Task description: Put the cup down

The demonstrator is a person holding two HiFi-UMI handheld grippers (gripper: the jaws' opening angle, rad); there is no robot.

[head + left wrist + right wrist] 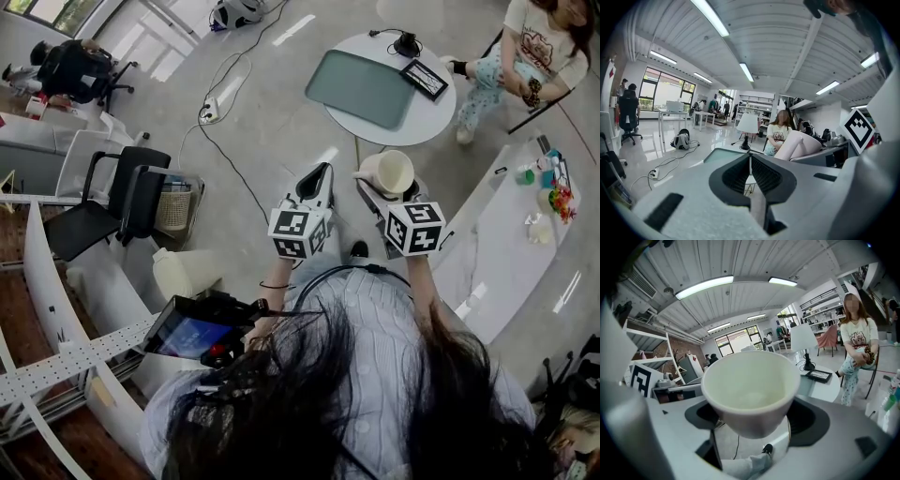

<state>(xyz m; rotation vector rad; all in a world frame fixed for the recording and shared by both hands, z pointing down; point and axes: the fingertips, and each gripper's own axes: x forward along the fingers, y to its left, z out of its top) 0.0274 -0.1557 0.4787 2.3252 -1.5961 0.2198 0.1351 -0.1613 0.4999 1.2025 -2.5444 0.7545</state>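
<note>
A cream cup is held in the air, tilted, with my right gripper shut on it. In the right gripper view the empty cup fills the middle, its mouth toward the camera, clamped between the two jaws of the right gripper. My left gripper hangs just left of it, shut and holding nothing; its ribbed pads meet in the left gripper view. From there the cup shows at the right. A round white table stands on the floor ahead, beyond the cup.
The round table carries a green mat, a framed tablet and a black lamp base. A seated person is beside it. A long white table with bottles is at right. Black chairs, a basket and a floor cable are at left.
</note>
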